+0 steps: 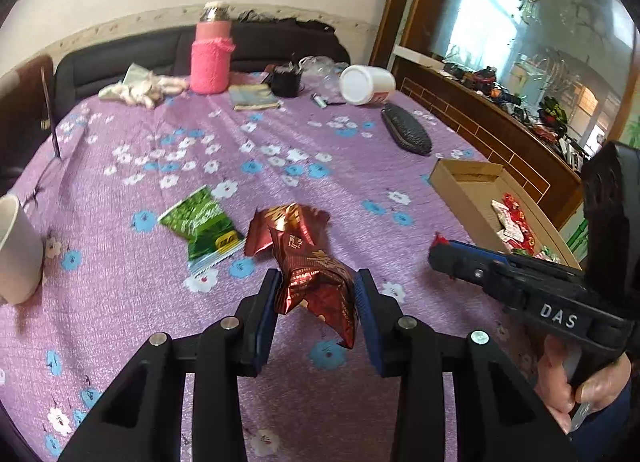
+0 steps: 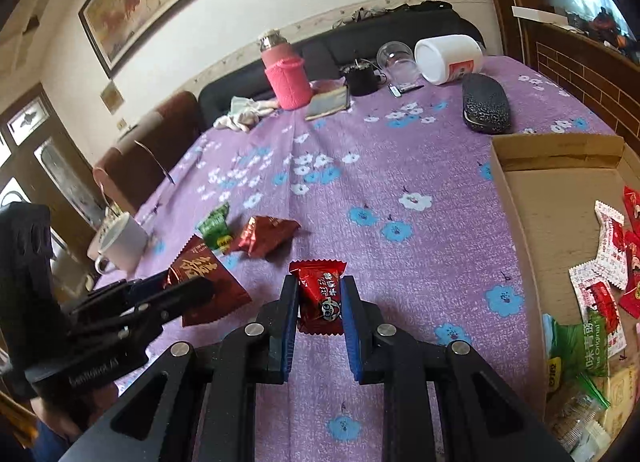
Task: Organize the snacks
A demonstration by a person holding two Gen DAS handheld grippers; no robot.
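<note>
My left gripper [image 1: 317,282] is shut on a crumpled dark red foil snack packet [image 1: 316,278] and holds it above the purple flowered tablecloth [image 1: 320,150]; it also shows in the right wrist view [image 2: 208,286]. My right gripper [image 2: 320,282] is shut on a small red candy packet [image 2: 320,294], above the cloth and left of the cardboard box [image 2: 528,222]. A green snack packet [image 1: 204,222] and another dark red foil packet [image 1: 260,230] lie on the cloth. The box holds several snack packets [image 2: 600,282].
A white mug [image 1: 16,250] stands at the left edge. At the back are a pink bottle [image 1: 210,54], a white tub on its side [image 1: 366,84], a black glasses case [image 1: 406,132], a black cup [image 1: 286,80] and a cloth [image 1: 140,88]. A wooden ledge [image 1: 480,122] runs along the right.
</note>
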